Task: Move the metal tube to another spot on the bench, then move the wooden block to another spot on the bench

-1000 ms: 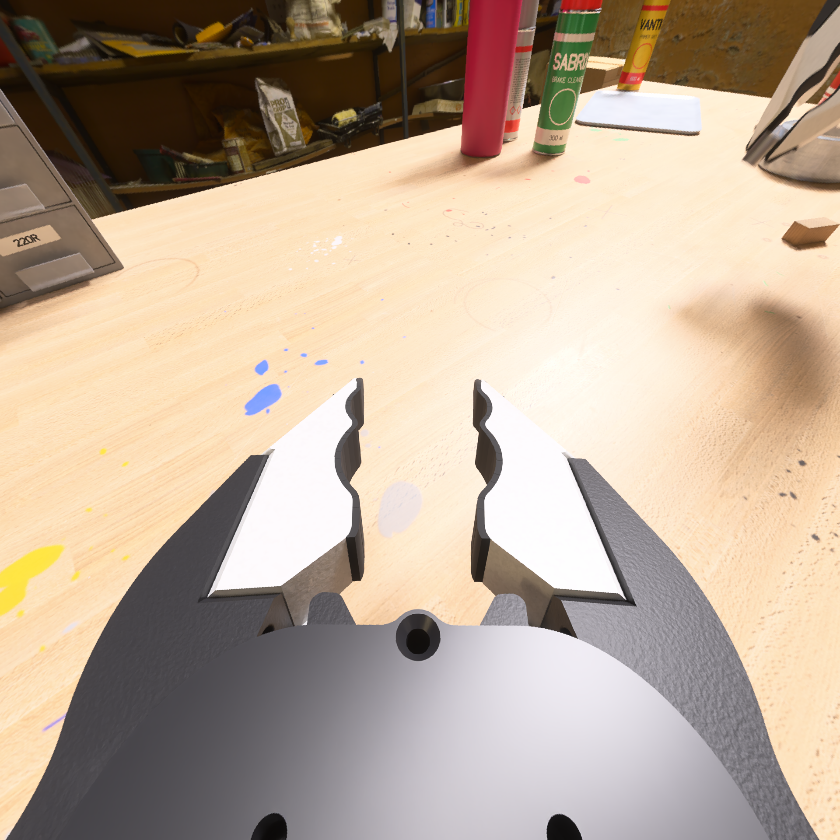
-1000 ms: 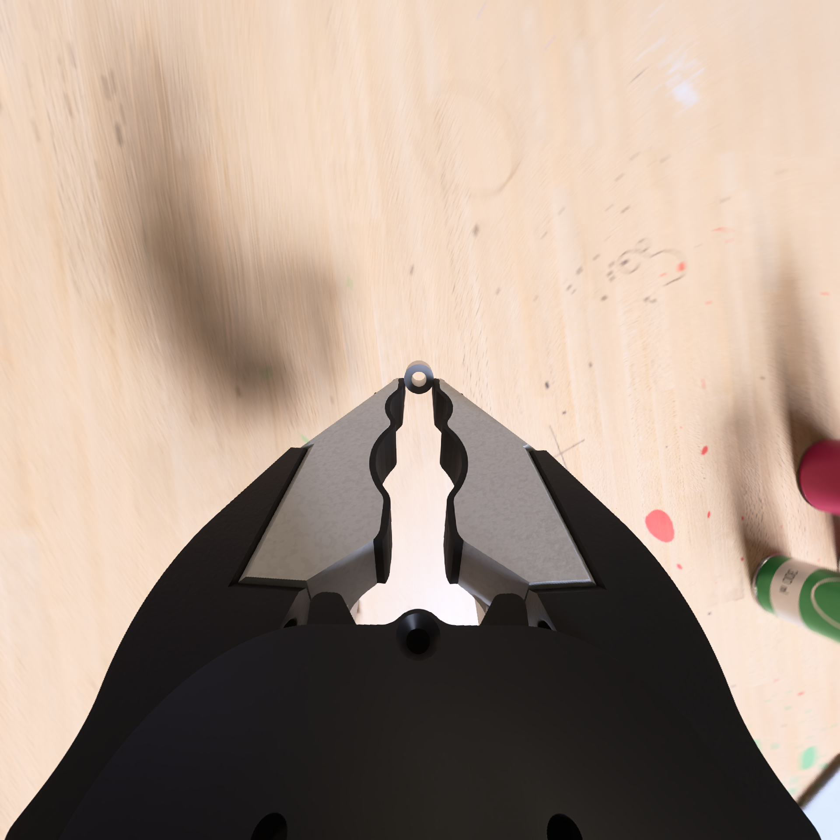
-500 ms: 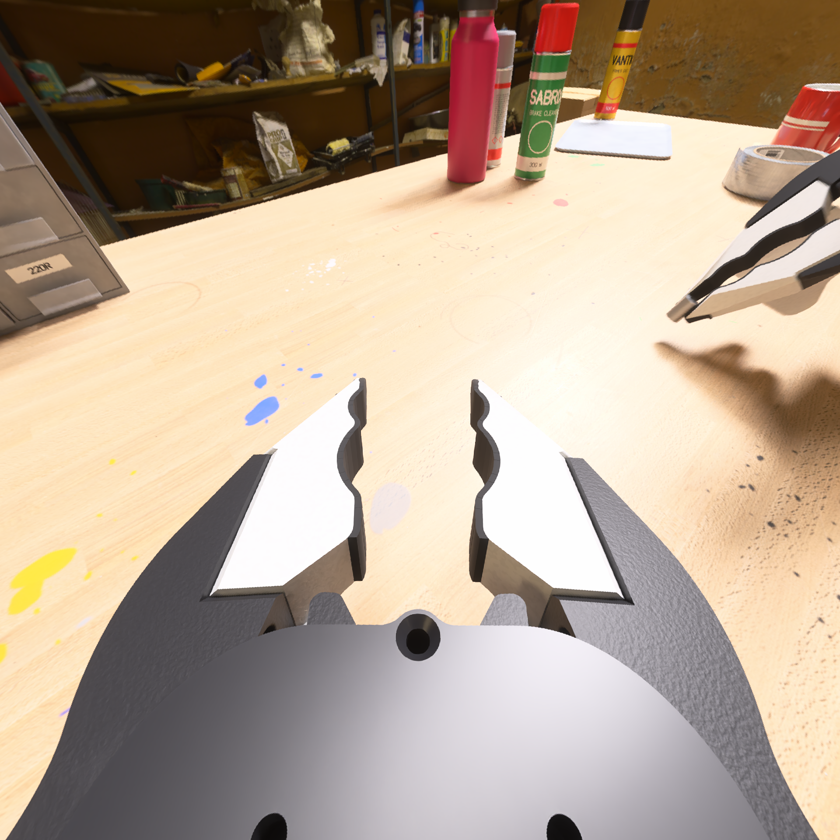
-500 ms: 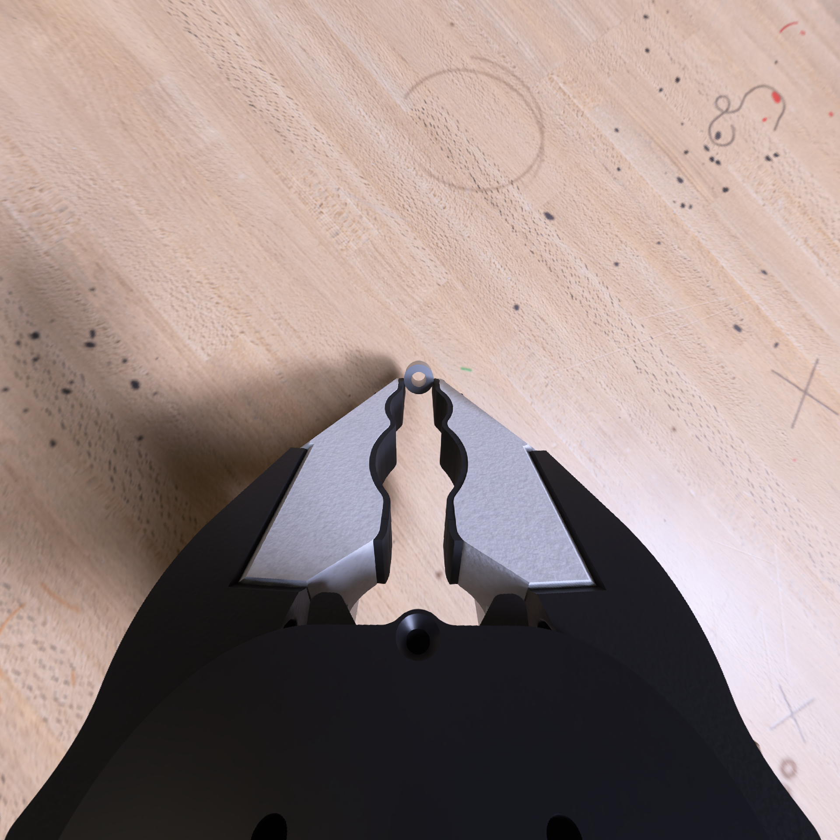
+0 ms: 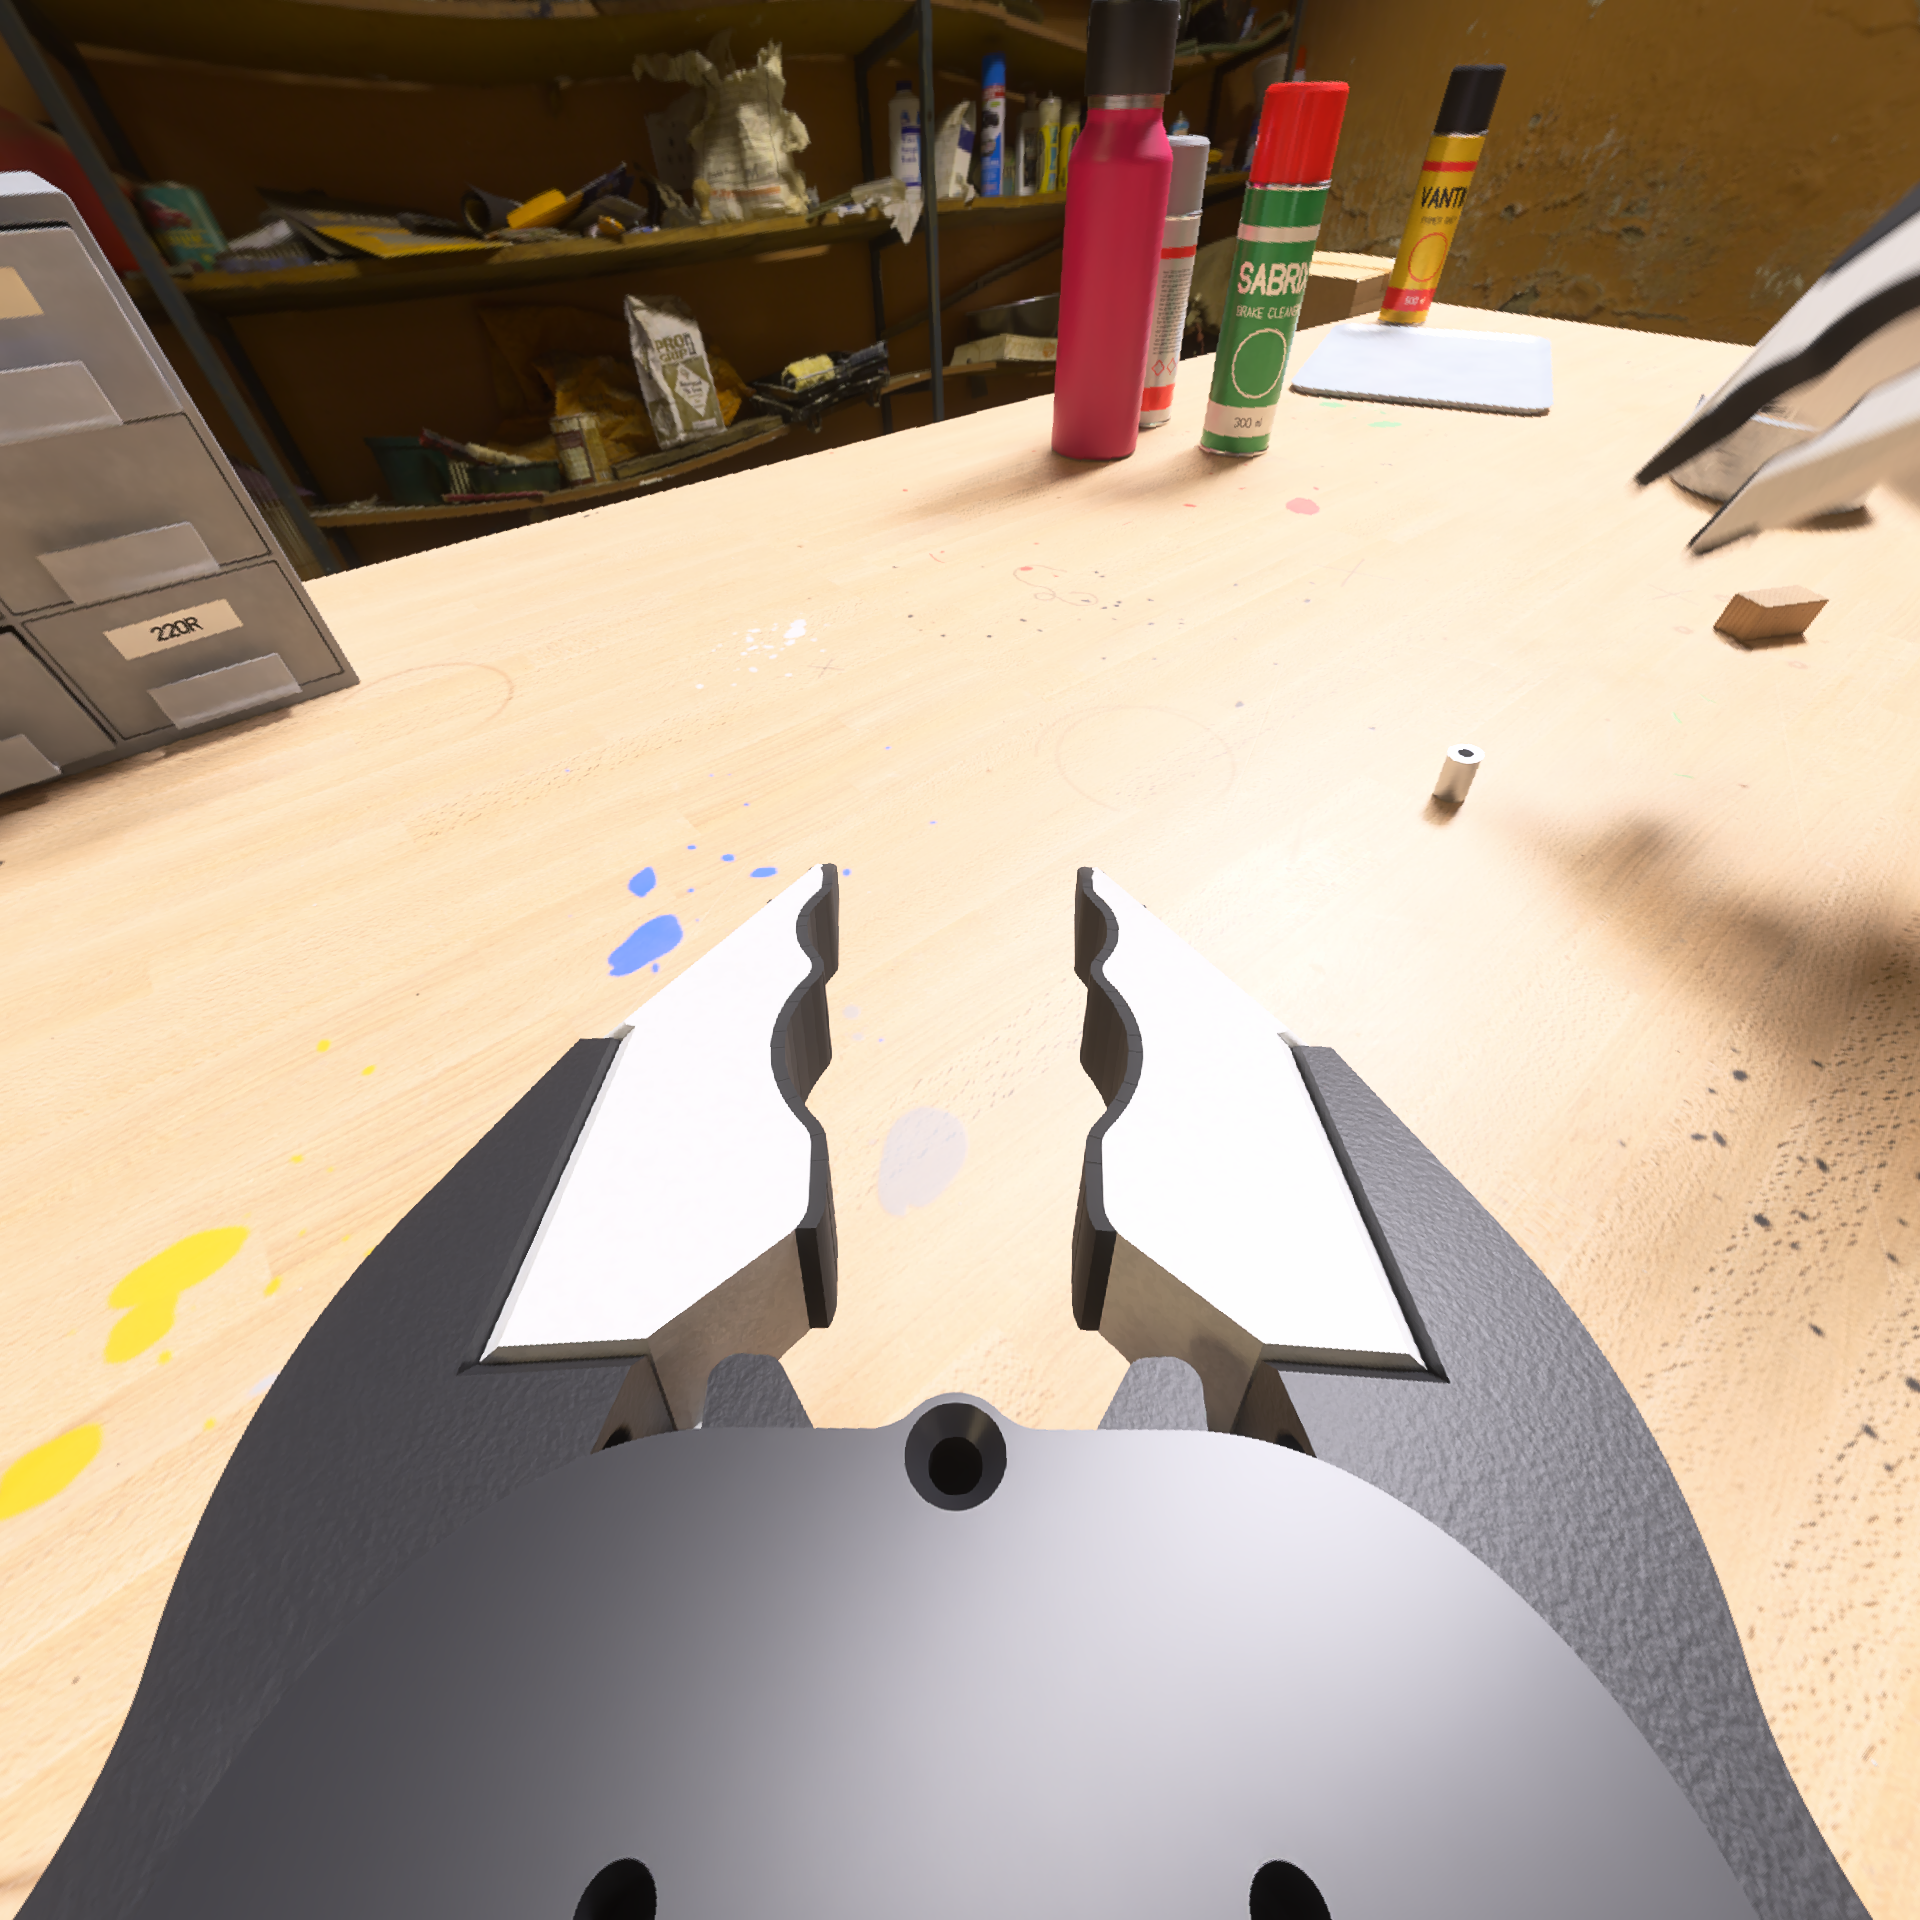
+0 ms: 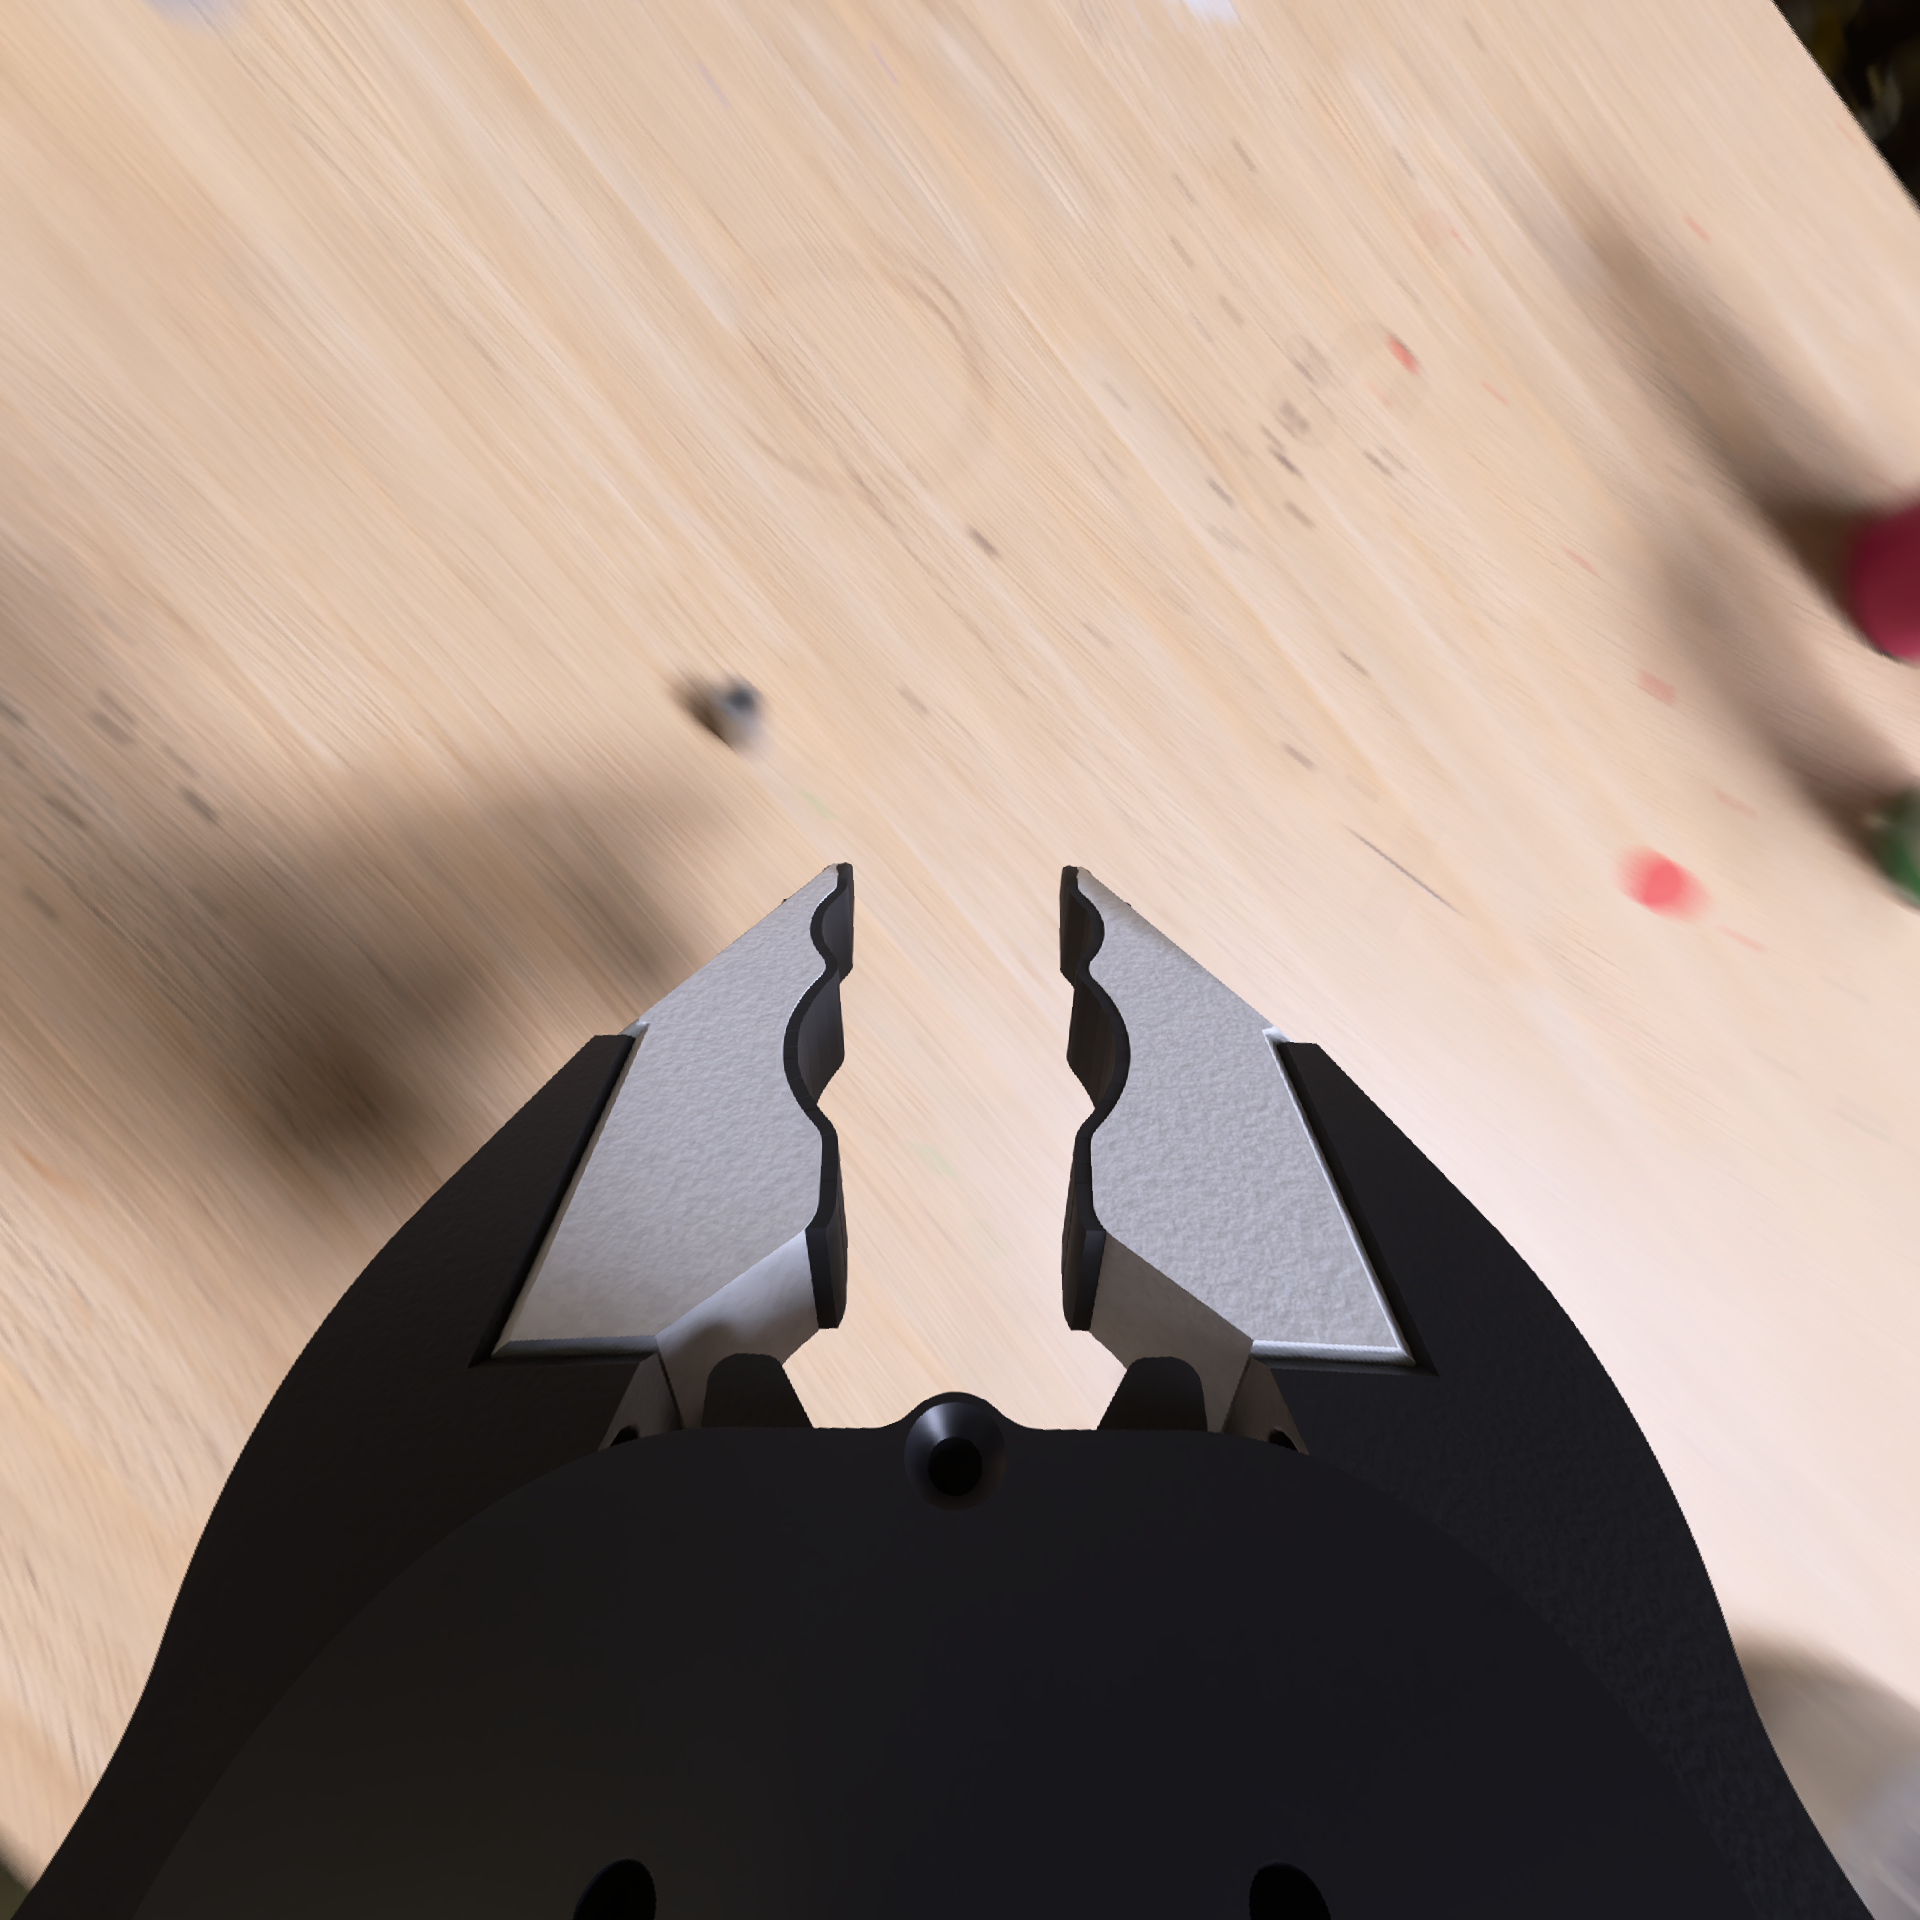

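Note:
A small metal tube [image 5: 1456, 774] stands upright on the wooden bench [image 5: 935, 675] at mid right in the left wrist view; it shows blurred in the right wrist view [image 6: 732, 707], ahead and left of the fingers. A small wooden block [image 5: 1768, 613] lies farther right on the bench. My left gripper [image 5: 956, 883] is open and empty, low over the bench near blue paint spots. My right gripper [image 6: 956, 883] is open and empty above the bench; its fingers [image 5: 1787, 457] show at the right edge of the left wrist view, above the block.
A pink bottle [image 5: 1107, 260], a grey can, a green spray can [image 5: 1268, 281] and a yellow spray can [image 5: 1439, 197] stand at the far side, next to a white pad [image 5: 1429, 369]. A grey drawer cabinet [image 5: 125, 540] stands at the left. Cluttered shelves lie beyond the bench.
My right gripper has opened and let go of the metal tube, which now stands on the bench. The right gripper has risen and moved away from it. The left gripper has barely moved.

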Tool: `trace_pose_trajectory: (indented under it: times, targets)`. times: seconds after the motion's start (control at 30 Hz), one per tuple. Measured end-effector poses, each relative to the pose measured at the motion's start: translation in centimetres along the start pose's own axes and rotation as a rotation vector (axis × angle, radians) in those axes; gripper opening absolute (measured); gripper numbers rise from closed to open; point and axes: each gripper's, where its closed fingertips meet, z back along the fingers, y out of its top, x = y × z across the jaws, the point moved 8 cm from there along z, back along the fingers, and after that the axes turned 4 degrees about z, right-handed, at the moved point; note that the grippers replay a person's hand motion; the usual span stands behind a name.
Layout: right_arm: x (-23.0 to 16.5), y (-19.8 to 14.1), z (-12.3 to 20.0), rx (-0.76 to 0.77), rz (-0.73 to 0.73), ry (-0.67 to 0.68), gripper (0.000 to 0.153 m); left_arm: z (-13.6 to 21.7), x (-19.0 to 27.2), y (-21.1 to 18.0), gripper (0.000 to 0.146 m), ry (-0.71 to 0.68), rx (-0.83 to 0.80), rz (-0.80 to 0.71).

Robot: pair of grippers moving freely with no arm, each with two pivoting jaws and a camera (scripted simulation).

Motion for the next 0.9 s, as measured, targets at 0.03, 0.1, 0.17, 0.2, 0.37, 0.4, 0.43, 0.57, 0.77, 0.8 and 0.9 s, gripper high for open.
trace_pose_trajectory:
  times: [0.03,0.1,0.17,0.2,0.37,0.4,0.43,0.57,0.77,0.8,0.9]
  targets:
    - [2.0,-0.7,2.0,-0.095,0.033,-0.039,0.040,0.0,0.0,0.0,0.045,-0.002,-0.002,-0.001]
    - [5.4,-2.9,4.8,-0.351,0.088,-0.058,0.041,-0.1,0.1,0.0,0.045,-0.002,-0.004,-0.007]
    - [8.0,-5.5,5.7,-0.603,0.079,0.005,0.046,0.0,0.2,0.0,0.045,0.000,-0.003,-0.012]
    - [8.7,-6.8,5.6,-0.694,0.067,0.040,0.048,0.0,0.2,0.1,0.045,0.000,-0.003,-0.013]
    - [9.2,-9.9,3.1,-0.954,0.062,0.179,0.061,0.0,0.1,0.0,0.046,-0.002,-0.003,-0.007]
    - [9.2,-9.9,2.7,-0.991,0.083,0.170,0.062,0.0,0.1,0.0,0.046,-0.005,-0.004,-0.003]
    - [9.1,-9.8,2.4,-1.011,0.096,0.167,0.062,0.0,0.1,0.0,0.046,-0.007,-0.004,0.000]
    - [8.3,-9.3,1.2,-1.040,0.117,0.220,0.062,0.0,0.3,0.0,0.046,-0.019,-0.003,0.004]
    - [7.4,-10.8,-0.8,-1.128,0.154,0.287,0.062,0.3,0.3,0.3,0.046,-0.014,0.013,0.000]
    - [7.4,-11.0,-1.1,-1.144,0.161,0.290,0.062,0.3,0.2,0.3,0.046,-0.014,0.014,0.002]
    - [7.2,-11.6,-1.6,-1.177,0.177,0.297,0.061,0.3,0.2,0.3,0.046,-0.014,0.012,0.003]
